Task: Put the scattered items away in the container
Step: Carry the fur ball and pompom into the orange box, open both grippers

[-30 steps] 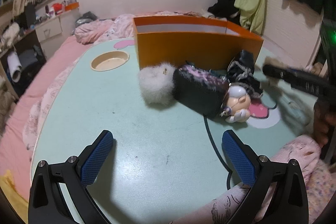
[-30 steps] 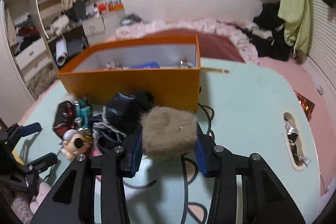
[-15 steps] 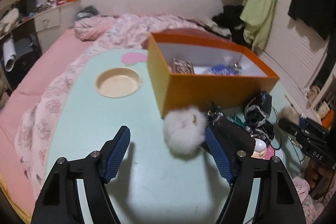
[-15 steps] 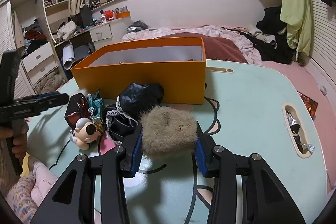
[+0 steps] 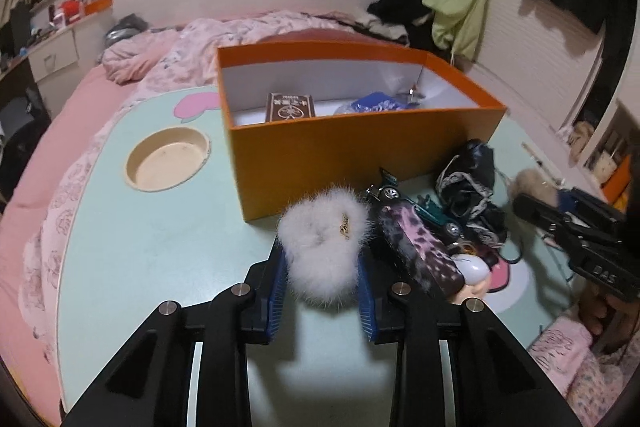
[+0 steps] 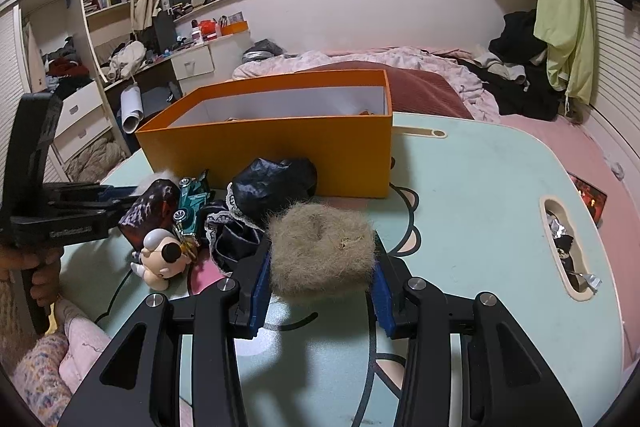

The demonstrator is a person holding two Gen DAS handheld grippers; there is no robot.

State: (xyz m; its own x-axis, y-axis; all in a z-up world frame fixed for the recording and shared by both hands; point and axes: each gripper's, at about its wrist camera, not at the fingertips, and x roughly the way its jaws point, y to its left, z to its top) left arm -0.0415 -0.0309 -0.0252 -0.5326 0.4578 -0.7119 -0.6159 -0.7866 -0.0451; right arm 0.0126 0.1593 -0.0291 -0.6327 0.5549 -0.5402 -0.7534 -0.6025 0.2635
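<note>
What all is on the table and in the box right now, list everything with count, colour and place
orange box: 1, orange outside, white inside, open, back of table
brown packet: 1, dark brown, inside box
blue bag: 1, blue, inside box
white fur puff: 1, white, in left jaws
tan fur puff: 1, tan, in right jaws
patterned case: 1, pink and black, in front of box
toy car: 1, teal, beside case
black lace cloth: 1, black with white trim, against box front
mouse figure: 1, cream and black, near table edge
table: 1, mint green, round recess at left
left gripper: 1, black, blue pads, shut
right gripper: 1, black, blue pads, shut
</note>
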